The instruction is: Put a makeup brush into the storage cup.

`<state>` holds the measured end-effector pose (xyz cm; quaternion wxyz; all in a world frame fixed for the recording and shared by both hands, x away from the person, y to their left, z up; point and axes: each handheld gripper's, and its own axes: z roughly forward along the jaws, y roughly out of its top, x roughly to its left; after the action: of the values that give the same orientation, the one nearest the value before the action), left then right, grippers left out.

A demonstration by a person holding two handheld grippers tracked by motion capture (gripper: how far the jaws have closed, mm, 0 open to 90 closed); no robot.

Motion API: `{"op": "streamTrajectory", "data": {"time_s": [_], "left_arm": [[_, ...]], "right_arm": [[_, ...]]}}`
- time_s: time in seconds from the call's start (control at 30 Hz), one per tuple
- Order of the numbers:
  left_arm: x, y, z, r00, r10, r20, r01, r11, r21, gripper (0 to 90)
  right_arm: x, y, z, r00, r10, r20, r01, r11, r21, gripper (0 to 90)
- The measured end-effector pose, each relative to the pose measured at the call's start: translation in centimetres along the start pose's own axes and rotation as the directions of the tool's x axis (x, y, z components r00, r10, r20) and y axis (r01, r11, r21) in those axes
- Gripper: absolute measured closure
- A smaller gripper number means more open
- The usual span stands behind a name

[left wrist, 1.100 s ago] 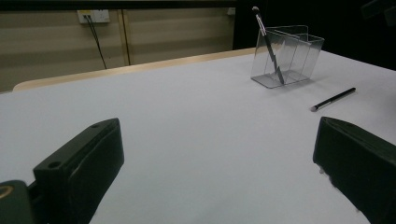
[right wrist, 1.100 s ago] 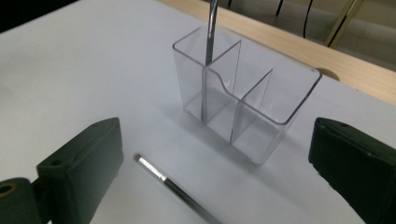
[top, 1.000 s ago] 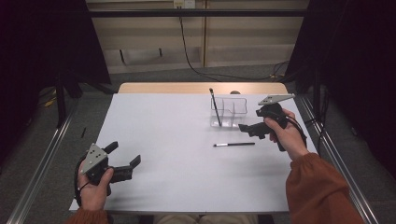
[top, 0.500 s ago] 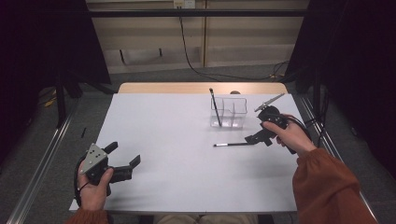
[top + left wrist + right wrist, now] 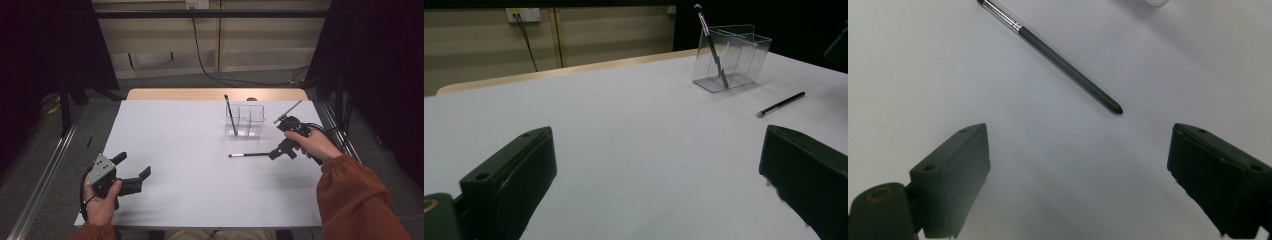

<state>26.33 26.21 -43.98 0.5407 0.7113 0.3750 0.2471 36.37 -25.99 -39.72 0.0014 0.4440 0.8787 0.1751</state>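
High view: the table (image 5: 190, 165) is the biggest thing, white-topped, with both grippers over it. Next in size is the holder (image 5: 245, 120), a clear box with compartments, standing beyond the right gripper's fingers and a little to their left; a brush (image 5: 229, 116) leans upright in its left compartment.

At the table's right side, the right gripper (image 5: 276, 153) points down and leftward at the tabletop, held in the person's right hand (image 5: 312, 145). Its jaws stand wide apart and have just been closing a little, with nothing between them. The pen (image 5: 250, 155), a thin dark stick with a silver band and light tip, lies flat on the table just ahead of these fingers, its dark end nearest them and its tip pointing away to the left.

Right gripper view: the pen (image 5: 1050, 52) lies slantwise beyond the two fingers (image 5: 950, 177), its blunt end stopping short of the gap between them, roughly centred, touching neither.

Near the table's front left corner, the left gripper (image 5: 134, 171) sits in the left hand (image 5: 100, 200), jaws apart and empty, well apart from the pen. In the left gripper view the holder (image 5: 731, 57) and pen (image 5: 781, 104) lie far ahead of its fingers, toward the right one.
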Motion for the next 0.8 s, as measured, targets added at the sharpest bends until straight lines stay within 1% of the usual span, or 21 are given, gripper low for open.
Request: {"op": "streamTrajectory", "data": {"time_s": [0.07, 0.1, 0.17, 0.27, 0.33, 0.4, 0.47, 0.53, 0.57, 0.63, 0.67, 0.73, 0.77, 0.8], "left_arm": [[0.0, 0.0, 0.0, 1.0000, 0.002, 0.001, -0.002, 1.0000, 0.002, 1.9], [0.0, 0.0, 0.0, 1.0000, -0.003, 0.003, 0.003, 1.0000, 0.001, 1.9], [0.0, 0.0, 0.0, 1.0000, 0.000, 0.003, 0.000, 1.0000, 0.001, 1.9], [0.0, 0.0, 0.1, 1.0000, -0.004, 0.000, 0.004, 1.0000, 0.001, 1.9], [0.0, 0.0, 0.1, 1.0000, -0.005, 0.001, 0.005, 1.0000, 0.002, 1.9], [0.0, 0.0, 0.1, 1.0000, -0.003, 0.001, 0.003, 1.0000, 0.003, 1.9], [0.0, 0.0, 0.2, 1.0000, -0.001, 0.006, 0.001, 1.0000, 0.003, 1.9], [0.0, 0.0, 0.2, 1.0000, -0.004, 0.007, 0.003, 1.0000, 0.003, 1.9], [0.0, 0.0, 0.2, 1.0000, 0.000, 0.007, 0.000, 1.0000, 0.001, 1.9], [0.0, 0.0, 0.2, 1.0000, 0.003, 0.009, -0.003, 1.0000, 0.005, 1.9], [0.0, 0.0, 0.2, 1.0000, 0.004, 0.009, -0.004, 1.0000, 0.006, 1.9], [-0.1, 0.0, 0.3, 0.9999, 0.006, 0.011, -0.007, 1.0000, 0.007, 1.9], [-0.1, 0.0, 0.3, 0.9999, 0.007, 0.011, -0.007, 0.9999, 0.008, 1.9], [-0.1, 0.0, 0.3, 0.9999, 0.006, 0.011, -0.006, 1.0000, 0.007, 1.9]], "right_arm": [[-0.1, 0.0, 0.1, 0.9997, 0.008, -0.021, -0.008, 1.000, 0.013, 10.0], [-0.2, 0.0, 0.1, 0.9996, 0.003, -0.027, -0.002, 1.000, 0.015, 9.5], [-0.2, 0.1, 0.2, 0.9997, -0.005, -0.025, 0.006, 1.000, 0.020, 9.5], [-0.3, 0.2, 0.2, 0.9987, -0.046, -0.021, 0.046, 0.999, 0.024, 9.0], [-0.2, 0.5, 0.2, 0.9960, -0.087, -0.021, 0.087, 0.996, 0.023, 8.6], [-0.2, 0.7, 0.3, 0.9896, -0.140, -0.031, 0.141, 0.990, 0.030, 7.2], [0.0, 1.0, 0.3, 0.9840, -0.172, -0.046, 0.173, 0.984, 0.030, 6.9], [0.1, 1.3, 0.5, 0.9739, -0.218, -0.063, 0.220, 0.975, 0.036, 5.9], [0.2, 1.4, 0.7, 0.9674, -0.244, -0.069, 0.246, 0.969, 0.031, 5.8], [0.5, 1.8, 0.9, 0.9586, -0.273, -0.081, 0.276, 0.960, 0.035, 5.6], [0.7, 1.9, 1.0, 0.9508, -0.298, -0.083, 0.302, 0.953, 0.035, 5.0], [0.9, 2.2, 1.2, 0.9392, -0.332, -0.088, 0.336, 0.941, 0.036, 4.6], [1.0, 2.4, 1.3, 0.9379, -0.336, -0.088, 0.339, 0.940, 0.033, 4.7], [1.1, 2.6, 1.4, 0.9345, -0.344, -0.092, 0.348, 0.937, 0.035, 5.1]]}}
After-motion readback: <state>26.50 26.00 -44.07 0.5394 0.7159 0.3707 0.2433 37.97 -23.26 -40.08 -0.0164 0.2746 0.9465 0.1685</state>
